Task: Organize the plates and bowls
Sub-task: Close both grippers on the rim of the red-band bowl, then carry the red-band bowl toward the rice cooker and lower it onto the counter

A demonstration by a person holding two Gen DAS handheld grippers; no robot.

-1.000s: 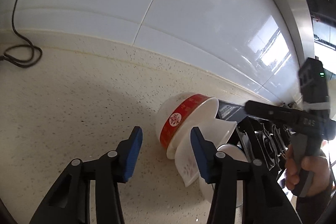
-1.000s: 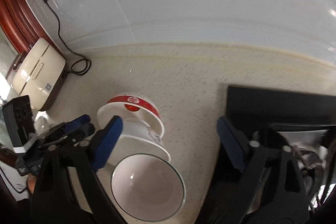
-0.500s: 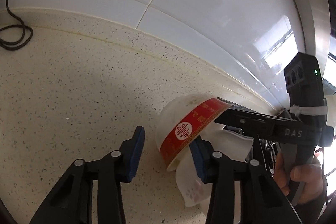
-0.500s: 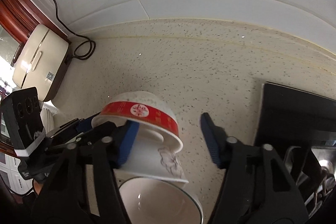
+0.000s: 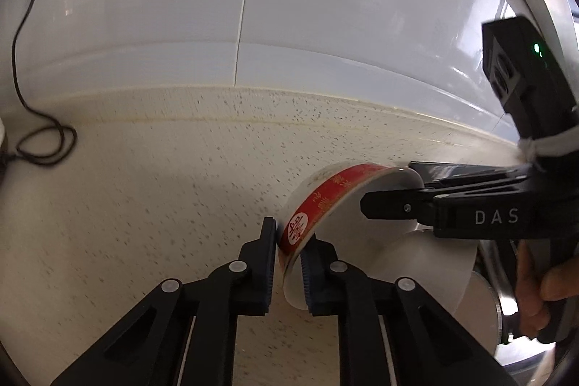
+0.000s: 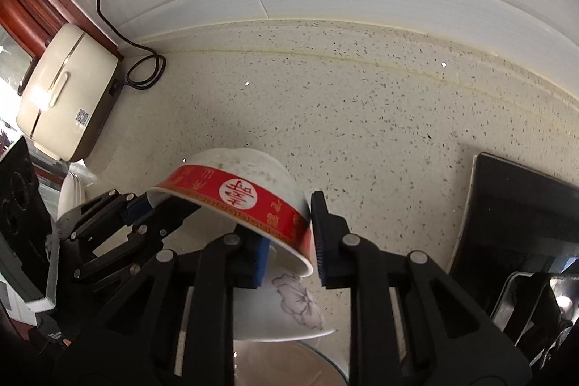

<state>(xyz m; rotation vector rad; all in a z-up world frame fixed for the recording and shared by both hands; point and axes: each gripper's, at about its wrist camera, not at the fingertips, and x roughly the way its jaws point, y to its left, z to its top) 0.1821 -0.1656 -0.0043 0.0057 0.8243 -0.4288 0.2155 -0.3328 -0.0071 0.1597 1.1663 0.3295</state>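
Observation:
A white bowl with a red band [image 5: 325,201] lies upside down and tilted on top of a white bowl with a purple flower [image 6: 289,310], which rests on a third white bowl [image 6: 289,364]. My left gripper [image 5: 289,259] is shut on the red-banded bowl's rim. In the right wrist view the red-banded bowl [image 6: 246,194] has its near rim between the fingers of my right gripper [image 6: 289,241], which is closed on that rim. The left gripper [image 6: 141,205] holds the rim's far left side there.
The bowls sit on a speckled cream counter [image 6: 362,118] against a white tiled wall. A black dish rack [image 6: 524,223] stands at the right. A cream appliance [image 6: 65,89] with a black cord [image 6: 144,71] stands at the far left, with white plates [image 6: 72,194] near it.
Both grippers moved in and closed on the red-banded bowl's rim from opposite sides. The bowl has tipped up off the flowered bowl.

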